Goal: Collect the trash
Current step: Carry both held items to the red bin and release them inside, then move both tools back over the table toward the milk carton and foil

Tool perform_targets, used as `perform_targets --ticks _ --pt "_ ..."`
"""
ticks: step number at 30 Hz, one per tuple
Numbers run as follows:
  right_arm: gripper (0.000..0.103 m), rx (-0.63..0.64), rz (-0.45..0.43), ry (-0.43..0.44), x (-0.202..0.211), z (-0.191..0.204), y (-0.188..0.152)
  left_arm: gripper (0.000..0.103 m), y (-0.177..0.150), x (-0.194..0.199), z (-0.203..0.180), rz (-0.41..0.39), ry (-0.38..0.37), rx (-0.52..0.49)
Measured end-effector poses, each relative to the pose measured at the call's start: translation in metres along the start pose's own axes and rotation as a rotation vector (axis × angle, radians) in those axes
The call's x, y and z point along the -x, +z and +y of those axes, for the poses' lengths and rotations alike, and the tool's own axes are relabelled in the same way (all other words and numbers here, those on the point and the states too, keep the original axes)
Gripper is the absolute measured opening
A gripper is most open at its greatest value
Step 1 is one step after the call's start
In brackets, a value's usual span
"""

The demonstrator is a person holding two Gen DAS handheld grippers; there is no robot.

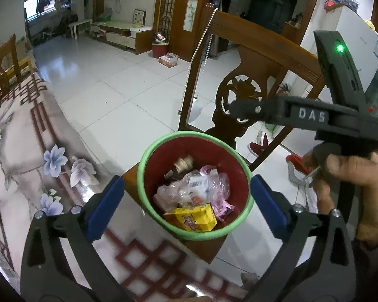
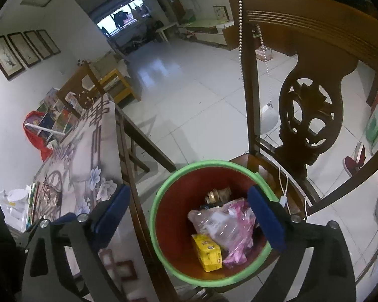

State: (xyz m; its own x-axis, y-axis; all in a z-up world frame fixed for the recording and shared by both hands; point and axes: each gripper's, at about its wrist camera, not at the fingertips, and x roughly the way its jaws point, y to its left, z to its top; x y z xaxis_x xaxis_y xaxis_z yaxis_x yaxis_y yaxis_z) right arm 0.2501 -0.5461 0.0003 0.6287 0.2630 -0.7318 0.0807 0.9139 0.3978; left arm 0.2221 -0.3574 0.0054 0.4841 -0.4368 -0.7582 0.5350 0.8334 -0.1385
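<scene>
The bin (image 1: 148, 156) looks like smooth plastic, matt red inside with a pale green rim, and holds crinkled clear and pink plastic wrappers (image 1: 201, 188) beside a glossy yellow printed carton (image 1: 191, 217). It stands on a chair (image 2: 307, 105) of dark, varnished carved wood, next to a table (image 1: 25, 136) under a shiny flower-printed covering, above glossy white floor tiles (image 1: 113, 80) that mirror the light. The left gripper (image 1: 187, 207) and right gripper (image 2: 189, 216) are matt black plastic with blue pads and small bright metal screws.

Wooden chair (image 1: 201, 246), red bin (image 1: 195, 185) seemingly on its seat
</scene>
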Motion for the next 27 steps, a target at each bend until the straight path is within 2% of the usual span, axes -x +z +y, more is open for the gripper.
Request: perform_targets --ticks 9,15,19,23,27 --pt "0.095 0.014 -0.014 -0.002 0.003 0.011 0.001 0.098 -0.012 0.033 0.014 -0.022 0.016 0.030" --pt "0.095 0.066 -0.006 0.039 0.003 0.049 -0.003 0.098 -0.040 0.077 0.046 -0.050 0.068 0.101" --pt "0.096 0.119 0.014 0.067 -0.004 0.085 -0.010 0.098 -0.069 0.111 0.086 -0.071 0.153 0.192" --pt "0.096 0.161 0.040 0.116 -0.014 0.129 -0.024 0.098 -0.102 0.139 0.140 -0.080 0.293 0.320" --pt "0.096 0.294 0.096 0.143 -0.030 0.189 -0.047 0.098 -0.129 0.156 0.186 -0.082 0.409 0.446"
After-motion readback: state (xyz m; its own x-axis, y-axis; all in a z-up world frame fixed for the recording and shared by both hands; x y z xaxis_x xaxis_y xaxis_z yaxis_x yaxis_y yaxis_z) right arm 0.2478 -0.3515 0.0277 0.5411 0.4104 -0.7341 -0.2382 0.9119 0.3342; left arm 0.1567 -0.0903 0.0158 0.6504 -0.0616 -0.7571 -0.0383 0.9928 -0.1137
